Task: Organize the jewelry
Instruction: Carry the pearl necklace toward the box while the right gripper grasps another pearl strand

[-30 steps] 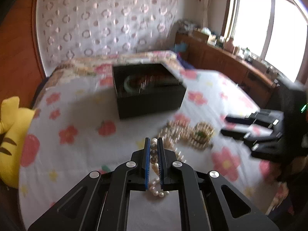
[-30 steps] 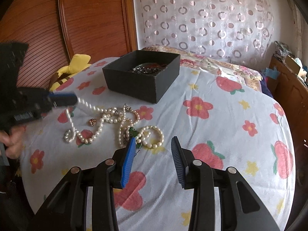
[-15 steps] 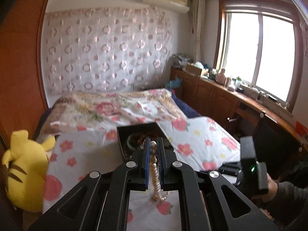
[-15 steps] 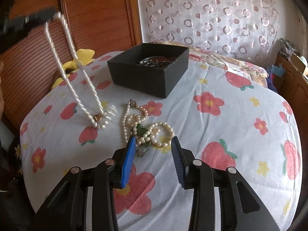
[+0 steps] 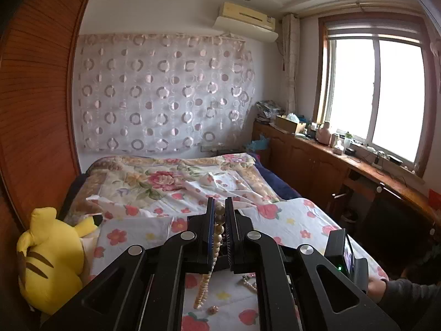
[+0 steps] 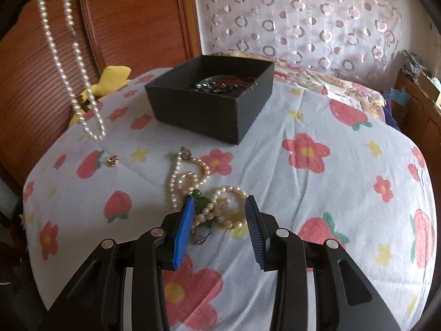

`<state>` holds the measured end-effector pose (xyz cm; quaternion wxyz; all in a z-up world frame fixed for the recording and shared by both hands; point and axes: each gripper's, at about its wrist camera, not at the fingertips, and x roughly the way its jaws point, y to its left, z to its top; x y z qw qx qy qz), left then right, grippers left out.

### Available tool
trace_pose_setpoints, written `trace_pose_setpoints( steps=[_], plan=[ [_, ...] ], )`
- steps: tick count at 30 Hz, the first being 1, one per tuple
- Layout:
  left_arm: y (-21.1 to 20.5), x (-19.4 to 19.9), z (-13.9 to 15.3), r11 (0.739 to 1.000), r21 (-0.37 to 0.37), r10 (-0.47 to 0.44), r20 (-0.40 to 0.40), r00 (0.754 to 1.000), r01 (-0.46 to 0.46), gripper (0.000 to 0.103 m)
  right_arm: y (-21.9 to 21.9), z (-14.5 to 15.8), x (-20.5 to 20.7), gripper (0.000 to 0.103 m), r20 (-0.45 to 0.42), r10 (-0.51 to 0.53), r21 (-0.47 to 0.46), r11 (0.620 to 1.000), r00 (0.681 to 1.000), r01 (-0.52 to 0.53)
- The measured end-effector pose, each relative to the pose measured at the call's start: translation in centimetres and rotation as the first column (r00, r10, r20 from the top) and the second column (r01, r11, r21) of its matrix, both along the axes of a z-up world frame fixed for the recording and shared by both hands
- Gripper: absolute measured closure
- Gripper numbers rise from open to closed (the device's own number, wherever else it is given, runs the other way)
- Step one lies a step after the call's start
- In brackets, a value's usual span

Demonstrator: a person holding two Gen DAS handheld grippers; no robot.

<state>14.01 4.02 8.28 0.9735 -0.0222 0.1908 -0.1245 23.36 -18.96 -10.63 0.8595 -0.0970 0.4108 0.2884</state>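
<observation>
Left gripper: my left gripper [image 5: 219, 215] is raised high and its jaws are clamped on a pearl necklace [image 5: 217, 234], the beads pinched between the blue pads.
Pearl necklace: it hangs down in a long double strand from my left gripper; from the right wrist view the loop's bottom [image 6: 93, 132] dangles clear above the bedsheet, to the left of the box.
Right gripper: my right gripper [image 6: 217, 220] hovers low over the bed with its fingers apart, gripping nothing.
Jewelry pile: a tangle of pearl strands with a green piece [image 6: 204, 193] lies on the sheet just in front of and between my right fingertips.
Small gold piece: a little gold ornament [image 6: 112, 160] lies alone on the sheet, left of the pile and below the hanging loop.
Black box: an open black box [image 6: 212, 102] sits on the bed beyond the pile, with dark jewelry already inside.
Bedsheet: white with red flowers and strawberries [image 6: 317, 193].
Plush toy: a yellow plush [image 5: 49, 259] rests at the left edge of the bed beside the wooden wardrobe [image 5: 35, 110].
</observation>
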Motion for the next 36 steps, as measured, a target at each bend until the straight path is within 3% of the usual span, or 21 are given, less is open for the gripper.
trace_pose_setpoints(
  steps=[4,6,13,18,26,36],
  plan=[
    [0.4,0.1,0.1,1.0,-0.003,0.002,0.002,1.0,-0.002,0.097,0.1,0.0,0.5,0.069,-0.013,-0.016,0.007,1.0,1.0,0.016],
    [0.4,0.0,0.1,1.0,-0.003,0.001,0.002,1.0,-0.001,0.097,0.2,-0.1,0.7,0.085,-0.024,-0.008,0.008,1.0,1.0,0.009],
    [0.4,0.2,-1.2,1.0,-0.006,-0.003,-0.023,1.0,0.002,0.097,0.3,-0.2,0.8,0.097,-0.043,0.007,0.033,0.999,0.999,-0.005],
    [0.3,0.7,-2.0,1.0,-0.007,-0.006,-0.042,0.999,0.005,0.097,0.3,1.5,0.2,0.097,0.008,0.012,0.044,0.999,1.0,-0.012],
    [0.0,1.7,-1.7,1.0,-0.01,-0.012,-0.033,0.999,0.011,0.097,0.0,7.4,-0.8,0.097,0.148,0.02,0.074,0.997,0.989,-0.031],
    [-1.7,3.6,1.1,0.999,0.017,-0.043,0.03,0.999,0.042,0.097,1.0,15.6,-0.4,0.097,0.337,0.057,0.085,0.992,0.94,-0.09]
  ],
)
